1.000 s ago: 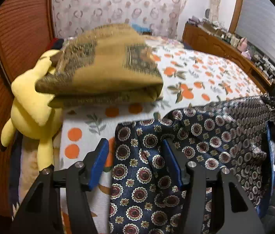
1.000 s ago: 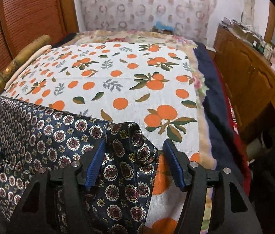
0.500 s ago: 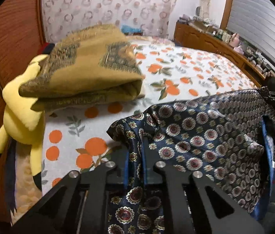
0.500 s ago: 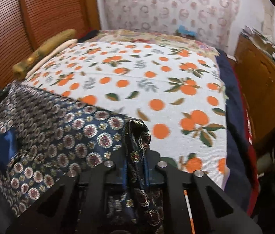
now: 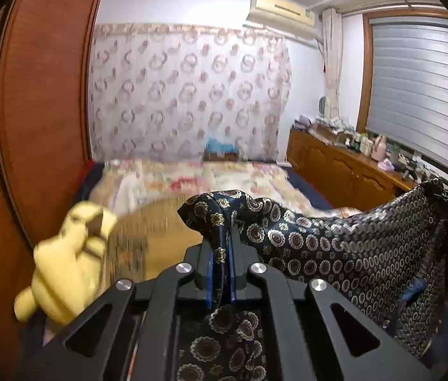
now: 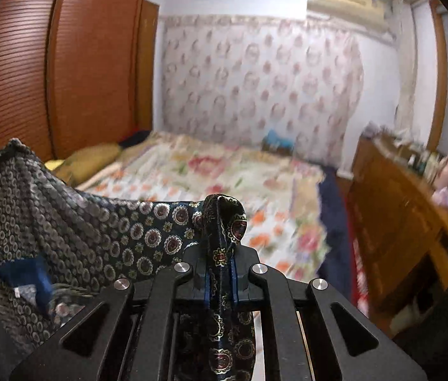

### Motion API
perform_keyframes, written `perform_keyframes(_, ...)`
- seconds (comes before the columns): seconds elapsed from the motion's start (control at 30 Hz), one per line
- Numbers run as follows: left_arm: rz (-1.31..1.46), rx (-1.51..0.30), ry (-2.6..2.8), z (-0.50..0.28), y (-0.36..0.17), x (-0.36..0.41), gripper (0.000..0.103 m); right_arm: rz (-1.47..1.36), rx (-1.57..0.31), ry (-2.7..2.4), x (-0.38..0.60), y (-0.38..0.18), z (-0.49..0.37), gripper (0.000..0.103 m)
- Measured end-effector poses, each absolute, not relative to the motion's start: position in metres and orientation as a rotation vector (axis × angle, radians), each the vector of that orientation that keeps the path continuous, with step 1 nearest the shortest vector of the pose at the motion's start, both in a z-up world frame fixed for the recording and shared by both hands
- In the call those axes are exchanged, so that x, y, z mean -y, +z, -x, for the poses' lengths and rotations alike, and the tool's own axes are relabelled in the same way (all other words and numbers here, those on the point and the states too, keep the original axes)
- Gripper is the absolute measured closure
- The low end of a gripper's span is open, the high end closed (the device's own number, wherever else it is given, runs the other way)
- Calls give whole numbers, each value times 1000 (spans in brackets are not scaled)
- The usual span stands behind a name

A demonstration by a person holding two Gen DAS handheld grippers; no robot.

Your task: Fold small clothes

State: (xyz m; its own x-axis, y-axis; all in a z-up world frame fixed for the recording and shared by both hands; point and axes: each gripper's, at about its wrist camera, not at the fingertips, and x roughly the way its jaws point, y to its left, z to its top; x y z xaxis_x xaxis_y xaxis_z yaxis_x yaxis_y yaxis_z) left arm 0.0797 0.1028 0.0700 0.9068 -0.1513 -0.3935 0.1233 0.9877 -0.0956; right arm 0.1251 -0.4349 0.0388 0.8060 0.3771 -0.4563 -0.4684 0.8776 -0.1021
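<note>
A dark navy garment with a round medallion print (image 5: pixel 335 247) hangs stretched in the air between my two grippers. My left gripper (image 5: pixel 220 270) is shut on one corner, which bunches above the jaws. My right gripper (image 6: pixel 220 273) is shut on the other corner (image 6: pixel 224 219). In the right wrist view the garment (image 6: pixel 74 222) spreads to the left, with a blue inner patch (image 6: pixel 23 273). It hangs above the bed (image 6: pixel 224 171).
A yellow plush toy (image 5: pixel 65 263) and an ochre folded blanket (image 5: pixel 160 222) lie at the left of the bed. A wooden wardrobe (image 6: pixel 65 63) stands on the left. A cluttered wooden dresser (image 5: pixel 351 165) runs along the right under the window.
Both grippers closed on the garment's corners, then lifted it off the bed. The views now tilt up toward the curtain and the far wall.
</note>
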Motion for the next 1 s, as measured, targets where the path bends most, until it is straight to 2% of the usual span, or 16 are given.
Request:
perform_keyframes(0.1,26,-399,-97,-124,87,-98,98,222,-409,409,432,66,-159,97)
perform_keyframes(0.2,-14,-466,-62,-181,73,-100,88,238,-426,341,425,74,-208,96)
perform_keyframes(0.23,-15,-502,-50,-196,64,-101,80,243,-446,312,422,71,-224,94)
perform_keyframes(0.27,-9,-554,-53,-211,51,-104,78,251,-484,287,419,62,-244,91)
perform_keyframes(0.3,-3,-592,-59,-218,41,-105,77,255,-544,271,416,49,-264,82)
perform_keyframes(0.4,4,-656,-94,-218,12,-108,70,271,-662,196,415,12,-298,66)
perform_keyframes(0.57,-20,-701,-119,-193,-12,-108,60,281,-721,203,417,-25,-296,65)
perform_keyframes(0.63,-23,-710,-127,-180,-13,-104,49,271,-727,219,420,-28,-290,63)
perform_keyframes(0.77,-30,-711,-128,-158,-18,-104,48,255,-720,250,424,-30,-267,57)
perform_keyframes(1.0,-2,-707,-122,-138,-28,-110,48,202,-735,279,436,-46,-221,56)
